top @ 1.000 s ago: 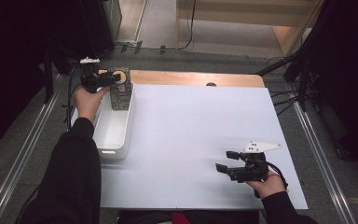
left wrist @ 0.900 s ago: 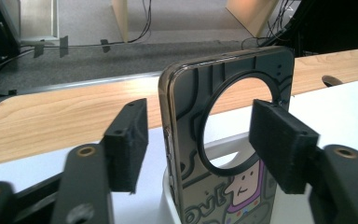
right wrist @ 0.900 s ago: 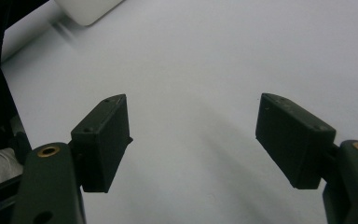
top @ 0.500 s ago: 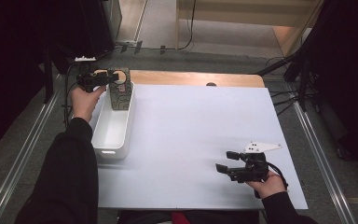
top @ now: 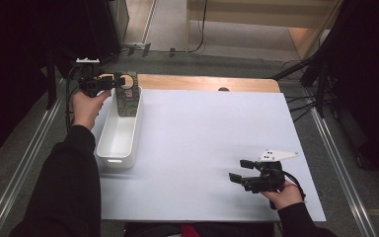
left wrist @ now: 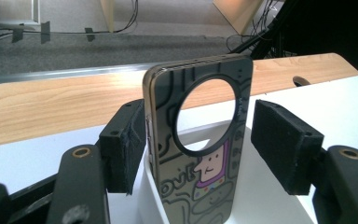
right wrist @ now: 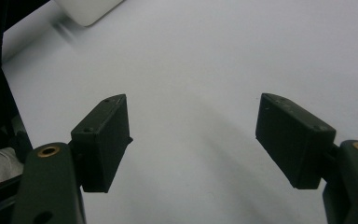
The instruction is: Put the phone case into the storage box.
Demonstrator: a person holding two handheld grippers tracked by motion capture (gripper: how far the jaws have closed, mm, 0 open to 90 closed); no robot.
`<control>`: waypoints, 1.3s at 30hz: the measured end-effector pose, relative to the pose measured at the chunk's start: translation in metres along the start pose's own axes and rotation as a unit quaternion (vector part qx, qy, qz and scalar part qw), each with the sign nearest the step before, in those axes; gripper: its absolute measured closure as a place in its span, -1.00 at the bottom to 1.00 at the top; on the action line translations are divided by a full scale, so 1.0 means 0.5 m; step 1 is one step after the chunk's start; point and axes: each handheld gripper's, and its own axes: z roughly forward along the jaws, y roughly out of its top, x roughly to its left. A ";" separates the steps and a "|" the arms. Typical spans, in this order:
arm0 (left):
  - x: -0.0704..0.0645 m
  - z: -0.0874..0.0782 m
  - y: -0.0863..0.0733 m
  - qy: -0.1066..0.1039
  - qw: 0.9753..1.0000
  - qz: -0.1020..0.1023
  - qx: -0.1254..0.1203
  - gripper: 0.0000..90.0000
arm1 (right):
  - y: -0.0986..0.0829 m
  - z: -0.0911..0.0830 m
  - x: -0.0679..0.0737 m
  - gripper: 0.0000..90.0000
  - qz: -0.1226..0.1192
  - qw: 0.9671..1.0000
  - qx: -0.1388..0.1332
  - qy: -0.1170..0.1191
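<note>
A white table (top: 202, 148) with a wooden far edge holds a white bin (top: 120, 132) at its left side. A patterned phone case (left wrist: 200, 144) stands upright in the bin's far end, between the spread jaws of the left gripper (left wrist: 198, 144), one pad (left wrist: 129, 144) against its edge. The right gripper (top: 237, 173) rests near the front right corner, jaws wide, nothing between them

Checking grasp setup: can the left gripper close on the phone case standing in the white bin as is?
Probably yes. The left gripper is open with the phone case between its jaws: one pad touches or nearly touches one edge, the other stands apart. Nothing blocks the gap; the case leans on the white bin end wall.
</note>
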 end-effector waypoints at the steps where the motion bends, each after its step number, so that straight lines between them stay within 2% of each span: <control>1: 0.000 -0.001 0.000 -0.003 1.000 -0.003 0.003 -0.21 | 0.000 0.000 0.000 -0.44 -0.001 1.000 0.000 -0.001; 7: 0.000 -0.012 0.001 -0.025 0.999 -0.014 0.016 -0.21 | 0.001 0.000 -0.001 -0.44 -0.001 1.000 -0.001 0.000; 13: -0.015 -0.029 0.003 -0.038 0.999 0.000 0.015 -0.21 | 0.003 0.000 -0.002 -0.44 -0.002 1.000 0.000 0.002; 17: -0.021 -0.035 0.003 -0.061 0.998 -0.003 0.030 -0.21 | 0.005 0.000 -0.001 -0.44 -0.004 1.000 0.001 0.004; 21: -0.026 -0.047 0.002 -0.065 0.997 0.001 0.029 -0.21 | 0.008 0.000 -0.001 -0.44 -0.004 1.000 0.001 0.004; 26: -0.037 -0.061 0.000 -0.068 0.997 0.015 0.035 -0.21 | 0.010 0.002 0.000 -0.44 -0.007 1.000 0.003 0.006; 29: -0.045 -0.071 -0.001 -0.083 0.996 0.013 0.036 -0.21 | 0.012 0.003 0.001 -0.44 -0.009 1.000 0.004 0.008; 36: -0.074 -0.089 -0.002 -0.099 0.994 0.034 0.040 -0.21 | 0.015 0.005 0.003 -0.44 -0.013 1.000 0.006 0.010; 39: -0.086 -0.097 -0.004 -0.095 0.994 0.044 0.037 -0.21 | 0.017 0.005 0.004 -0.44 -0.014 1.000 0.007 0.010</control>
